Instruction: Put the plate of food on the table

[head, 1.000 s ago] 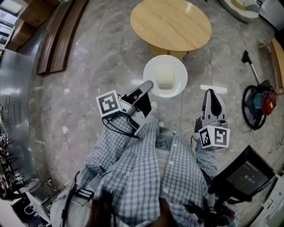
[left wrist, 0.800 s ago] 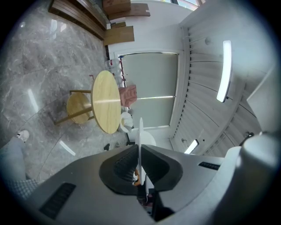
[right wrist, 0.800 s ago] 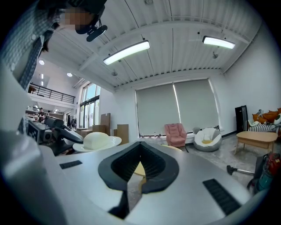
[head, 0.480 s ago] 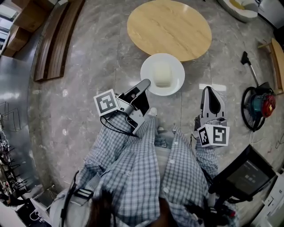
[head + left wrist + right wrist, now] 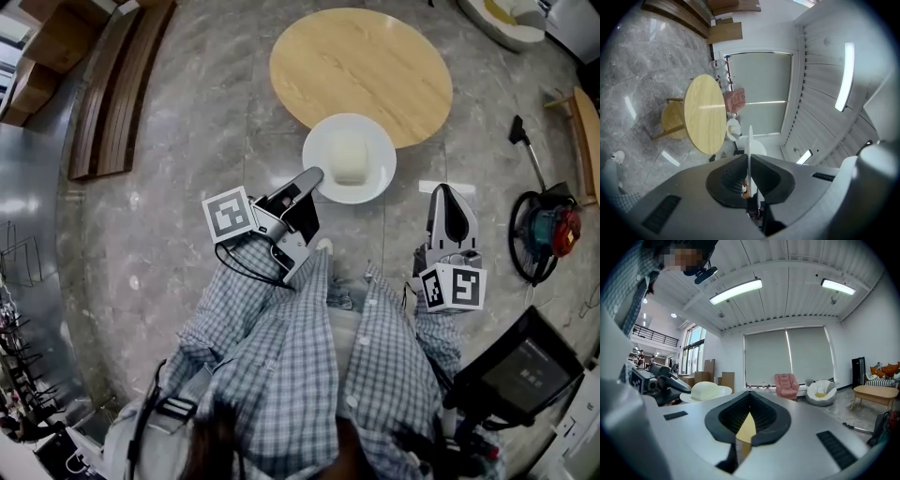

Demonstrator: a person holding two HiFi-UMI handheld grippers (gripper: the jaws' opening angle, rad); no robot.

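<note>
A white plate (image 5: 371, 176) carrying a pale block of food (image 5: 348, 157) hangs over the marble floor, just in front of the round wooden table (image 5: 361, 62). My left gripper (image 5: 314, 178) is shut on the plate's near-left rim. In the left gripper view that rim shows as a thin white edge (image 5: 750, 140) pinched between the jaws (image 5: 749, 161), with the table (image 5: 701, 115) beyond. My right gripper (image 5: 447, 195) hangs apart to the right of the plate, jaws together and empty. The right gripper view (image 5: 750, 394) shows the plate (image 5: 707, 391) at its left.
A red and teal vacuum cleaner (image 5: 542, 225) lies on the floor at the right. Wooden benches (image 5: 122, 75) run along the left. A dark screen device (image 5: 520, 370) stands at the lower right. The person's plaid shirt (image 5: 309, 375) fills the bottom of the head view.
</note>
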